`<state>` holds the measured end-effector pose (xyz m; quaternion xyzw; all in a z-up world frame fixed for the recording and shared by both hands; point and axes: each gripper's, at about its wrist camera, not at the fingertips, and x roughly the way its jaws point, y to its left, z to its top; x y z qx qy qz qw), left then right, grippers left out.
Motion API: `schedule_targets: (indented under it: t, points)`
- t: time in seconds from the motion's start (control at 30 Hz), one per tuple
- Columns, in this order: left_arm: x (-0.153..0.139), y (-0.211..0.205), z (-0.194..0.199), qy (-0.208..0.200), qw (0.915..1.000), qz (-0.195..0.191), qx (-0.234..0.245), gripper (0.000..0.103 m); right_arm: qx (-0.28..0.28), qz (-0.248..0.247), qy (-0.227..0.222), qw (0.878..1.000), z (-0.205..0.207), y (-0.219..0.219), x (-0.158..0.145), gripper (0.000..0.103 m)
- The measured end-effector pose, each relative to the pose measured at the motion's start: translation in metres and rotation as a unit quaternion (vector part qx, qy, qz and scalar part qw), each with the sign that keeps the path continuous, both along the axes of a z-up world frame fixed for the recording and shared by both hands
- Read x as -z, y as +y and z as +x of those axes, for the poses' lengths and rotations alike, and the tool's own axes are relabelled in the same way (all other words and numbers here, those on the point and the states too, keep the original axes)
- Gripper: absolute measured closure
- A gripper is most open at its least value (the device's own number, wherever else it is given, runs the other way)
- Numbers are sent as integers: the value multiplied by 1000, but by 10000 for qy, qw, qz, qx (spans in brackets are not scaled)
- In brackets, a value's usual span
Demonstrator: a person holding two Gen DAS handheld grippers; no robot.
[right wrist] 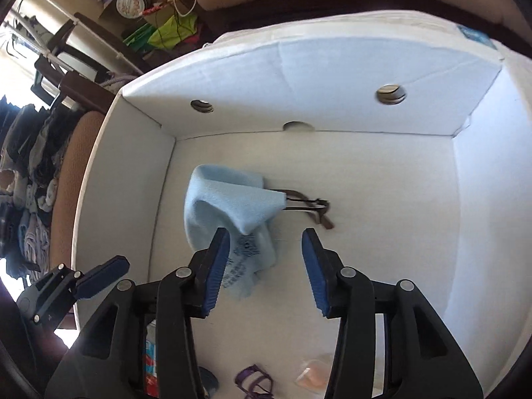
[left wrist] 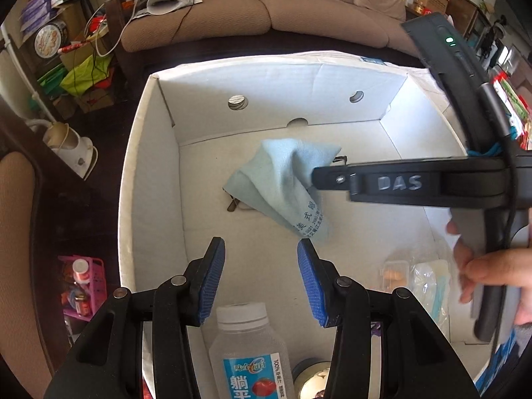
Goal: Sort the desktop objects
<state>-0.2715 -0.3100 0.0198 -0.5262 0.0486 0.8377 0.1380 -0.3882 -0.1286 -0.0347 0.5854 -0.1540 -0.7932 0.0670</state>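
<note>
Both grippers stand with jaws spread, holding nothing. The right gripper (right wrist: 266, 259) hangs over the cloth (right wrist: 229, 206), its left finger just above the cloth's near edge. The cloth is draped on glasses (right wrist: 316, 207) in the box (right wrist: 478, 199). The left gripper (left wrist: 261, 279) hovers short of the cloth (left wrist: 282, 179), above a bottle (left wrist: 247, 349).

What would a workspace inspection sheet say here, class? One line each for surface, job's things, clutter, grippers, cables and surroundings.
Surface: white cardboard box, open top.
Job's things: light blue cloth draped over glasses on the box floor.
Clutter: juice bottle, purple item.
Grippers: left gripper open, empty; right gripper open above the cloth.
Cables: white cable by the sofa.
Surroundings: brown sofa, pink basket.
</note>
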Motion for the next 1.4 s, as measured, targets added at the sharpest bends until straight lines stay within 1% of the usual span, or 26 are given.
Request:
schedule_targets:
  t: [0.03, 0.07, 0.17, 0.27, 0.33, 0.43, 0.5, 0.53, 0.6, 0.63, 0.67, 0.73, 0.8, 0.87, 0.93, 0.97, 1.0, 1.03, 1.07, 1.1, 1.13, 1.17, 1.23, 1.4]
  points:
    - [0, 1, 0, -17, 10000, 43, 3, 57, 55, 97, 4, 9999, -1, 4, 0, 52]
    - [1, 2, 0, -39, 10000, 75, 11, 57, 104, 74, 15, 9999, -3, 10, 1, 52]
    - [1, 5, 1, -38, 10000, 21, 60, 57, 183, -230, 52, 9996, -12, 18, 8, 51]
    - [-1, 2, 1, 19, 9999, -98, 64, 57, 13, -258, 50, 9997, -21, 11, 16, 52]
    - [-4, -1, 0, 42, 9999, -117, 56, 57, -67, -427, 46, 9991, -24, 11, 21, 53]
    - [-8, -7, -1, 95, 9998, -201, 15, 57, -122, -684, 0, 9976, -29, -2, 26, 55]
    - [-10, -11, -1, 102, 9998, -174, -55, 57, -169, -800, -44, 9966, -30, -13, 28, 55]
    - [-11, -13, 0, 93, 9998, -159, -73, 57, -182, -787, -87, 9967, -29, -18, 29, 52]
    - [-11, -14, 2, 96, 9998, -159, -103, 57, -207, -629, -129, 9977, -25, -20, 28, 52]
    - [-12, -14, 5, 95, 9998, -159, -117, 57, -198, -453, -99, 9987, -22, -20, 24, 51]
    - [-11, -13, 8, 98, 9997, -156, -143, 55, -205, -245, -32, 9995, -19, -19, 17, 50]
    - [-11, -11, 14, 112, 9996, -152, -209, 47, -324, -30, 102, 9994, -9, -16, 2, 45]
    - [-10, -8, 22, 67, 9996, -135, -223, 47, -494, 240, 167, 9984, 4, -14, -12, 42]
    - [-12, -4, 33, 71, 9995, -175, -266, 46, -606, 468, 230, 9968, 16, -12, -24, 37]
    - [-15, 0, 45, 136, 9991, -196, -349, 39, -697, 582, 292, 9954, 27, -11, -35, 28]
    - [-18, 1, 52, 179, 9988, -180, -422, 32, -732, 630, 313, 9948, 33, -9, -41, 27]
    - [-21, 3, 58, 217, 9986, -147, -468, 31, -770, 663, 341, 9942, 43, -4, -47, 23]
    - [-24, 4, 65, 255, 9983, -120, -508, 29, -831, 660, 377, 9936, 51, -3, -52, 16]
    - [-27, 5, 71, 299, 9980, -128, -551, 20, -886, 658, 405, 9931, 59, -1, -57, 13]
    - [-31, 8, 79, 352, 9976, -139, -588, 15, -932, 675, 411, 9925, 69, 2, -62, 3]
    - [-34, 9, 85, 399, 9973, -131, -607, 11, -976, 701, 408, 9919, 78, 5, -66, 0]
    - [-38, 11, 92, 444, 9969, -113, -637, 6, -1010, 734, 424, 9913, 87, 8, -69, 0]
    - [-47, 13, 107, 543, 9959, -48, -723, 0, -1030, 822, 501, 9900, 105, 10, -78, 0]
    - [-67, 22, 140, 659, 9941, 56, -856, 0, -1024, 798, 650, 9894, 150, 24, -99, 0]
